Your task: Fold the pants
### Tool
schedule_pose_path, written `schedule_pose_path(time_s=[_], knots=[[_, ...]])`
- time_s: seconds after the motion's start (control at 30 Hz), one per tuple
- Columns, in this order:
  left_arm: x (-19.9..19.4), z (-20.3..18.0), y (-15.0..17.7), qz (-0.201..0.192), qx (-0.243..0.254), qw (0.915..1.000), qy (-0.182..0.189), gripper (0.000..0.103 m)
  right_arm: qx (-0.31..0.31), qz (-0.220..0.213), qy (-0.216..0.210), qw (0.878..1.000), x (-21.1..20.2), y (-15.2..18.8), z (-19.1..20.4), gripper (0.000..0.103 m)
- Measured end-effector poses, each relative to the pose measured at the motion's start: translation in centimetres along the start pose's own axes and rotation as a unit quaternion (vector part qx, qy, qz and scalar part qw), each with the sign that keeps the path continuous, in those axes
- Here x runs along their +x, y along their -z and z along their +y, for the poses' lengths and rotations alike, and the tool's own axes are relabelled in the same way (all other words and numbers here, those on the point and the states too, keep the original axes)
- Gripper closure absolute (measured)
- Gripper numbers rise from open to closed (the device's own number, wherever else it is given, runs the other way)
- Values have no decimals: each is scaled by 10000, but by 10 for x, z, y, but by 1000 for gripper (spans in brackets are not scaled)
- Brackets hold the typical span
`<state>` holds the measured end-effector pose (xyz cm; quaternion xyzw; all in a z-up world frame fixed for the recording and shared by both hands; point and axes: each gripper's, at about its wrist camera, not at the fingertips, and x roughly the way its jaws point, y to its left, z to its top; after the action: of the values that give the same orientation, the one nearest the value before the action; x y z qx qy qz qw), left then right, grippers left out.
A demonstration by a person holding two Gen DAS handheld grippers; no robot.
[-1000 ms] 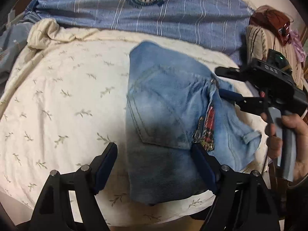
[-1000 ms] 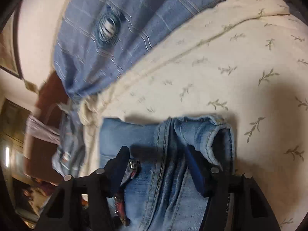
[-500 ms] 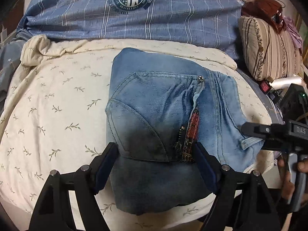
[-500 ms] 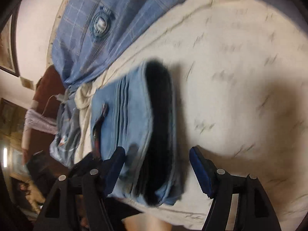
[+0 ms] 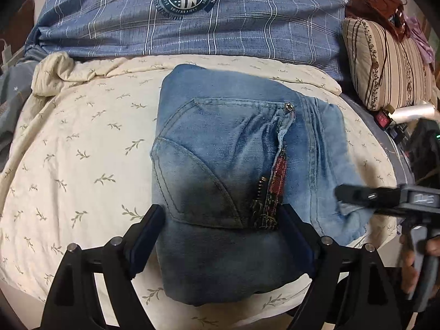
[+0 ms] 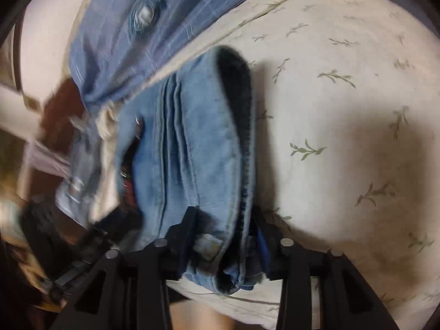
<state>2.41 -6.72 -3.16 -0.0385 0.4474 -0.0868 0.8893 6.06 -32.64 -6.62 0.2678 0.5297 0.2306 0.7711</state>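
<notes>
One bed (image 5: 68, 148) carries everything, its cream leaf-print cover spread under a blue plaid quilt (image 5: 247, 27) at twelve o'clock and a striped cushion (image 5: 385, 63) at two o'clock; no box, basket or drawer shows in either view, so there is nothing to report as contents. One pair of jeans (image 5: 225, 165) lies at the centre of the bed, already folded into a thick squarish packet with a back pocket and an open zip uppermost; denim in this many layers looks heavy, soft but springy, not slippery and not fragile, and I judge it will bulge open unless held across the whole stack; the layered edge at four o'clock is the place to take hold. The left gripper (image 5: 222, 244) hangs at six o'clock with its fingers spread wide on either side of the near fold, pressing nothing. The right gripper (image 6: 224, 243) has just been closing; its fingers straddle the stacked edge, apparently pinching the layers, though blur makes contact uncertain.
</notes>
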Motion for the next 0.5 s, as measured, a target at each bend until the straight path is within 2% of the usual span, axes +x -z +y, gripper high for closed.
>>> schedule_pose_path(time_s=[0.03, 0.1, 0.17, 0.2, 0.27, 0.4, 0.43, 0.47, 0.5], knots=[[0, 1, 0, 4, -17, 10000, 21, 17, -137, -83, 126, 9998, -8, -1, 7, 35], [0, 4, 0, -3, -28, 10000, 78, 17, -347, -309, 226, 9987, -26, -5, 20, 35], [0, 4, 1, -28, -53, 9999, 114, 17, -389, -756, 299, 9959, -51, -11, 33, 35], [0, 5, 1, -32, -78, 9999, 119, 17, -444, -982, 230, 9939, -61, -14, 41, 35], [-1, 4, 2, -37, -93, 9999, 134, 17, -591, -1091, -89, 9922, -66, -22, 55, 36], [-10, 13, 2, -67, -245, 9991, 342, 17, -547, -695, -654, 9939, -25, -42, 65, 35], [-14, 17, 2, -100, -309, 9986, 413, 17, -531, -513, -505, 9960, -11, -46, 60, 34], [-21, 24, 2, -184, -386, 9979, 489, 17, -423, -213, -185, 9987, 10, -47, 47, 34], [-31, 35, 2, -318, -496, 9967, 556, 17, -143, 73, 46, 9999, 32, -47, 31, 35]])
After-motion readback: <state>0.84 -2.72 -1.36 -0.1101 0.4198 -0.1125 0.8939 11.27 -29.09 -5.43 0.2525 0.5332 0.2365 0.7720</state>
